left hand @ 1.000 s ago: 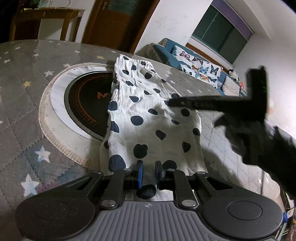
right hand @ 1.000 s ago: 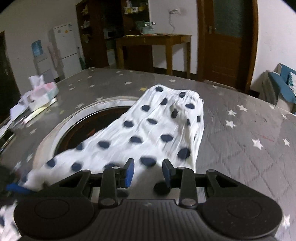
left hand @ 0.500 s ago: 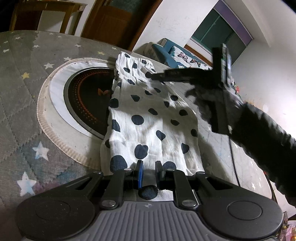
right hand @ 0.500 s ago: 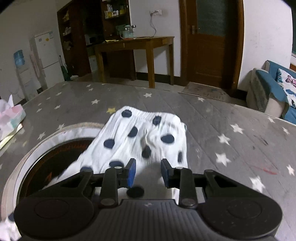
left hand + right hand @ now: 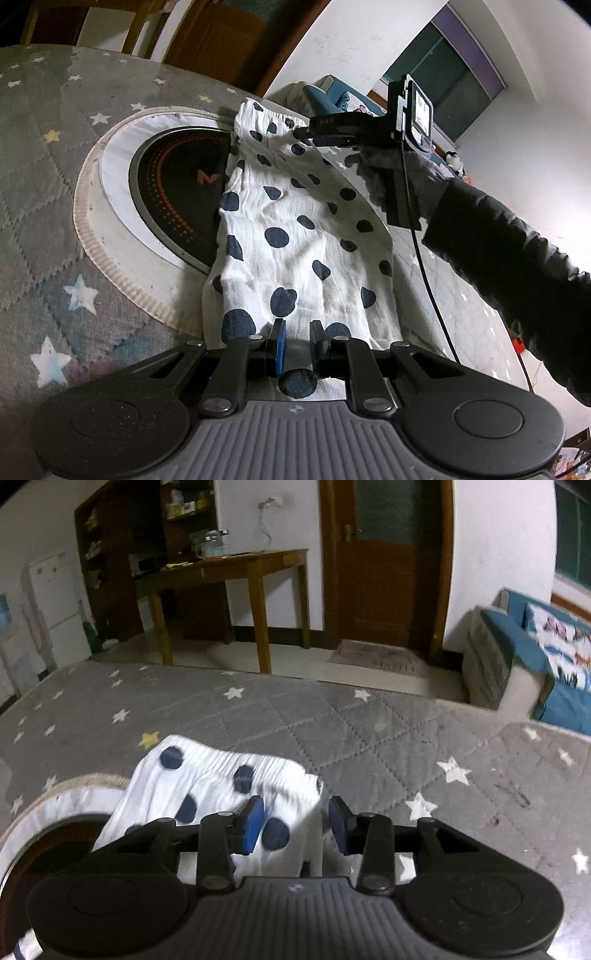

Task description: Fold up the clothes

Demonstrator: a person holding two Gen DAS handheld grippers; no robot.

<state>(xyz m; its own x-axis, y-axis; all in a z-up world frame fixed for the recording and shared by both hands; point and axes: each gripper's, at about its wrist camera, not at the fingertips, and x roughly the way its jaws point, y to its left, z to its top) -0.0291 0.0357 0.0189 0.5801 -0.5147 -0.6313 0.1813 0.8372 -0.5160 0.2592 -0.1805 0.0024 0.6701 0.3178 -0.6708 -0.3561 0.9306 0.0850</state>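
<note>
White cotton with navy dots fills the near view: the left gripper (image 5: 295, 345) is low at the near hem of the spotted garment (image 5: 295, 236), its 2 blue-padded jaws drawn close together and pinching the cloth's edge between them. From there the garment runs away flat along the grey star-print quilted cover (image 5: 44, 184), its left edge lapping over a round black hotplate (image 5: 173, 192) ringed in white. Up at the far end, at the gathered waistband, the right gripper (image 5: 295, 827) is in, held by a gloved hand (image 5: 402, 177) on a dark sleeve (image 5: 517, 258); its jaws have just been opening and stand apart, waistband corner between the pads, not pressed. Beyond the cover, a wooden table (image 5: 236, 568), a brown door (image 5: 384, 561) and a blue sofa (image 5: 535, 664) at right.
</note>
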